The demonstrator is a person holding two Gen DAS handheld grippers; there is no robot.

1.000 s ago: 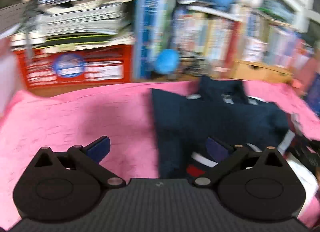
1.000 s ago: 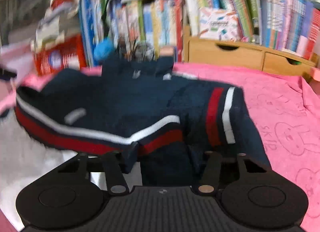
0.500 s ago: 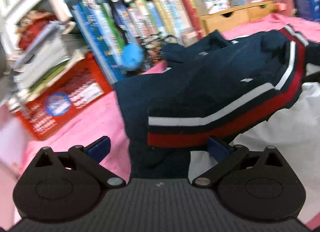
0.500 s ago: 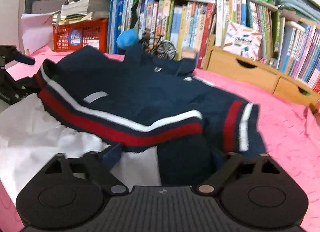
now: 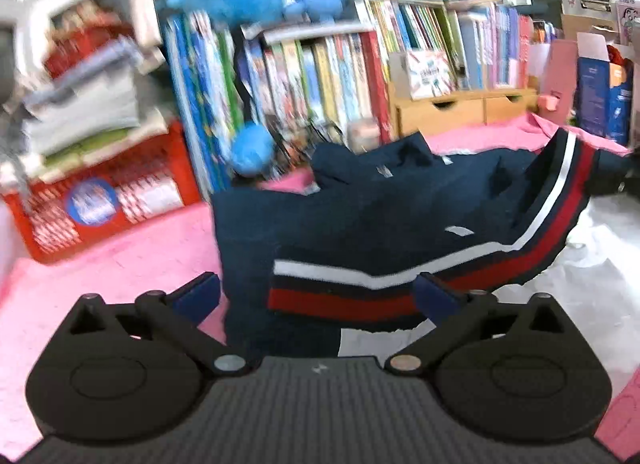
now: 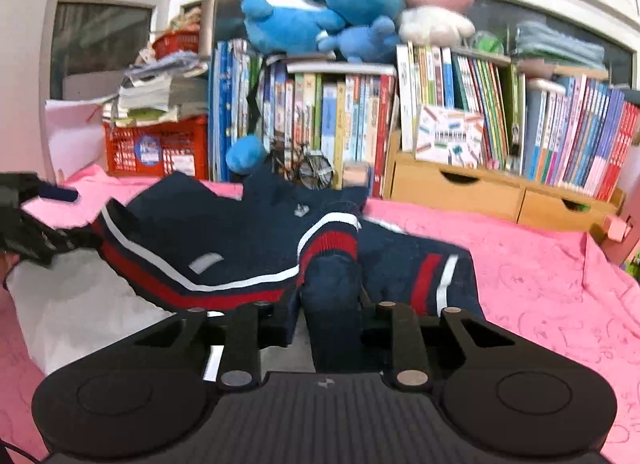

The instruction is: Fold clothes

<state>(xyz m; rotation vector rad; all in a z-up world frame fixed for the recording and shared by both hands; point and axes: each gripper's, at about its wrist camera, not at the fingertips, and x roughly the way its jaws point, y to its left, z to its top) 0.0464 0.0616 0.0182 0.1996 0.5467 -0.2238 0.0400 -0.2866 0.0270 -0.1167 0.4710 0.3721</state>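
Desk covered by a pink cloth point(image 6: 532, 264) with faint line drawings; it fills the lower right of the right wrist view and the lower left of the left wrist view. A white sheet point(image 6: 80, 304) lies on it under the garment, lower left of the right view.

Navy sweater point(image 5: 400, 215) with red and white stripes lies crumpled mid-frame in both views, partly on the white sheet, collar toward the books.

Left hand-held gripper point(image 5: 316, 296): released, jaws spread wide, opening; the sweater's striped hem lies between the fingers, pads not pressing it.

Right hand-held gripper point(image 6: 330, 328): jaws closing on a navy fold of the sweater, a sleeve by the look of it, which stands bunched up between the fingers; grasping it.

Room behind: row of upright books point(image 6: 340, 123) across the middle, wooden drawer unit point(image 6: 460, 187) at right, red plastic crate point(image 6: 160, 147) stacked with papers at left, blue and pink plush toys point(image 6: 340, 3) on top, window frames above
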